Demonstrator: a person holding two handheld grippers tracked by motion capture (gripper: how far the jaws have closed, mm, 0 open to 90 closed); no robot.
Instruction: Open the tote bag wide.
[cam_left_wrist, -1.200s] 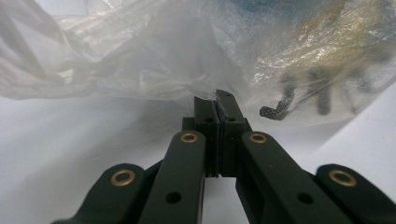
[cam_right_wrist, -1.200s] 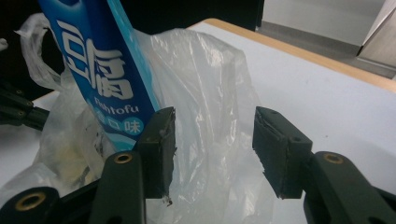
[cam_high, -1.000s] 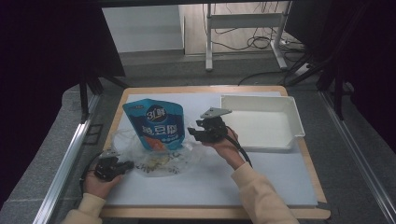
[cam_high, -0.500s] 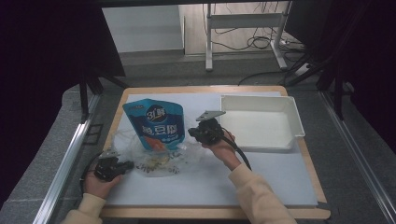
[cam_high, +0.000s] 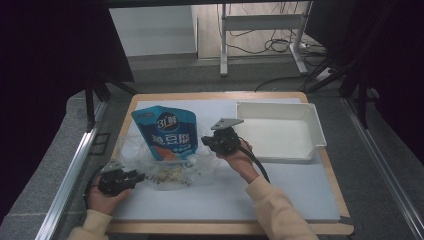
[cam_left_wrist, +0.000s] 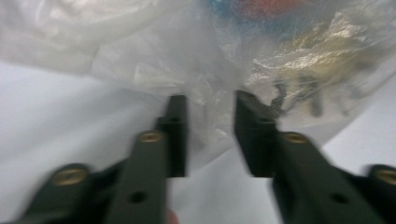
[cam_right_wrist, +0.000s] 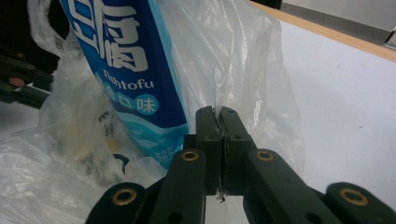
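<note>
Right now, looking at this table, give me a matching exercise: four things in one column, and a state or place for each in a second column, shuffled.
Things:
1. blue pouch
2. white tray
3. left claw
4. right claw

States or places:
A. pinched shut on the clear plastic bag
B. empty, at the table's far right
C. jaws apart, the bag's edge between them
D. standing inside the clear bag

Pairs: 1-D, 2-B, 3-C, 4-A
</note>
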